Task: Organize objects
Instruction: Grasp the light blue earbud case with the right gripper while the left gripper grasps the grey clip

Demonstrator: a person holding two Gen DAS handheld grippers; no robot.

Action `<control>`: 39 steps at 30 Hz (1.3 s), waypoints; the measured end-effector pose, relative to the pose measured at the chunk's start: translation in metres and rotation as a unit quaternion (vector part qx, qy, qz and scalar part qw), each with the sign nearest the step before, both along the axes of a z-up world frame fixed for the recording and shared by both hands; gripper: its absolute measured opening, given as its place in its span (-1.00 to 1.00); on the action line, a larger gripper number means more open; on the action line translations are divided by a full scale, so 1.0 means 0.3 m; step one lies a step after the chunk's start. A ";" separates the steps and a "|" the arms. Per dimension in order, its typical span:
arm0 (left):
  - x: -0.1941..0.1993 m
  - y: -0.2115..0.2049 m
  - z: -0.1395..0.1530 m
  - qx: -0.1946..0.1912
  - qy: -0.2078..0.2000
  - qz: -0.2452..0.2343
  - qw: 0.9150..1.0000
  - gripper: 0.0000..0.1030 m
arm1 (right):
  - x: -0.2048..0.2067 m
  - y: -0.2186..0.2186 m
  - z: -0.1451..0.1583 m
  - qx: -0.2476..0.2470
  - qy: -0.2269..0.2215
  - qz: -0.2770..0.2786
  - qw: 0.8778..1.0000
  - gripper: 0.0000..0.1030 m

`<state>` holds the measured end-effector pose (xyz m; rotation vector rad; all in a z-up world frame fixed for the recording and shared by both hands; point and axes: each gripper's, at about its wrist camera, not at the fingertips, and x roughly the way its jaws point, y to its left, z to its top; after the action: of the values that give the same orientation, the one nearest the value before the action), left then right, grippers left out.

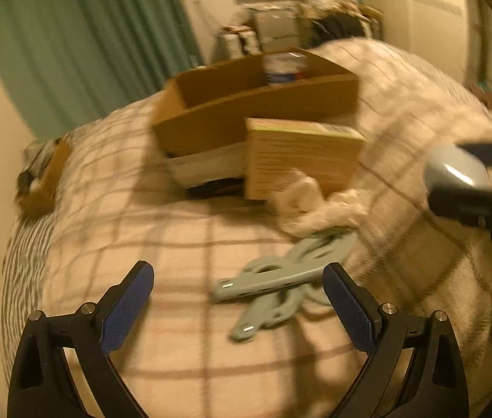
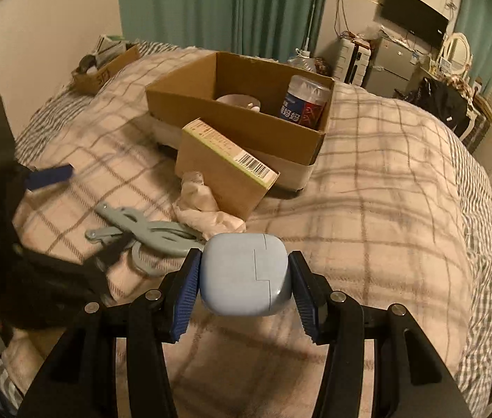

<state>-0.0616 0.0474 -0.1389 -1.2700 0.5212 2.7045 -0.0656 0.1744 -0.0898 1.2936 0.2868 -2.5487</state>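
Observation:
My right gripper [image 2: 244, 289] is shut on a light blue rounded case [image 2: 244, 273] and holds it above the checked bed cover; the case also shows in the left wrist view [image 1: 455, 170]. My left gripper [image 1: 239, 299] is open and empty just above the cover, with grey plastic hangers [image 1: 281, 271] lying between and ahead of its fingers. The hangers [image 2: 148, 231] lie left of the case. A crumpled white cloth [image 2: 204, 205] lies beside a small tan carton [image 2: 225, 170]. Behind stands an open cardboard box [image 2: 242, 118] holding a labelled jar [image 2: 303, 102] and a bowl.
The bed cover [image 2: 368, 191] spreads to the right. A small cardboard tray [image 2: 106, 69] with items sits at the far left of the bed. Green curtains hang behind. A fridge, a TV and clutter stand at the far right wall.

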 end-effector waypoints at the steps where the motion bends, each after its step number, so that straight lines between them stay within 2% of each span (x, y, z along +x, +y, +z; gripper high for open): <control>1: -0.012 0.019 -0.016 -0.006 -0.007 -0.010 1.000 0.94 | -0.011 -0.003 -0.008 -0.008 -0.002 0.000 1.000 -0.04; 4: -0.060 0.047 -0.066 -0.009 -0.040 -0.027 0.999 0.94 | -0.025 0.014 -0.025 -0.024 -0.009 -0.003 1.000 -0.04; 9: -0.122 0.034 -0.119 0.027 -0.089 -0.029 0.995 0.91 | -0.043 0.044 -0.054 -0.046 -0.023 -0.013 0.999 -0.04; 14: -0.108 0.041 -0.119 0.031 -0.099 -0.047 0.994 0.64 | -0.044 0.035 -0.069 -0.046 -0.025 -0.011 0.999 -0.03; 16: -0.093 0.041 -0.111 0.031 -0.096 -0.049 0.994 0.45 | -0.039 0.035 -0.068 -0.046 -0.022 -0.012 0.999 -0.04; 18: -0.068 0.029 -0.088 0.047 -0.095 -0.051 0.993 0.25 | -0.032 0.038 -0.067 -0.044 -0.019 -0.015 0.999 -0.04; 20: -0.045 0.001 -0.056 0.087 -0.103 -0.054 0.989 -0.08 | -0.025 0.040 -0.061 -0.042 -0.015 -0.020 0.999 -0.04; 21: -0.036 -0.013 -0.046 0.110 -0.112 -0.056 0.986 -0.35 | -0.022 0.042 -0.058 -0.042 -0.014 -0.022 0.999 -0.04; 22: -0.030 -0.027 -0.042 0.127 -0.121 -0.056 0.983 -0.42 | -0.019 0.043 -0.055 -0.041 -0.012 -0.024 0.999 -0.04; 27: 0.031 -0.043 0.004 0.142 -0.108 -0.044 0.983 -0.43 | 0.006 0.038 -0.036 -0.036 -0.004 -0.030 0.999 -0.04; 35: 0.122 -0.060 0.140 0.153 -0.046 -0.042 0.986 -0.43 | 0.056 0.024 0.025 -0.032 0.023 -0.029 0.999 -0.04; 39: 0.129 -0.094 0.202 0.157 -0.014 -0.015 0.987 -0.43 | 0.088 0.004 0.090 -0.030 0.051 -0.024 0.998 -0.04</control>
<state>-0.0229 0.0191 -0.0781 -1.2003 0.1004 2.6059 -0.0392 0.1757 -0.0628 1.1664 0.2007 -2.6470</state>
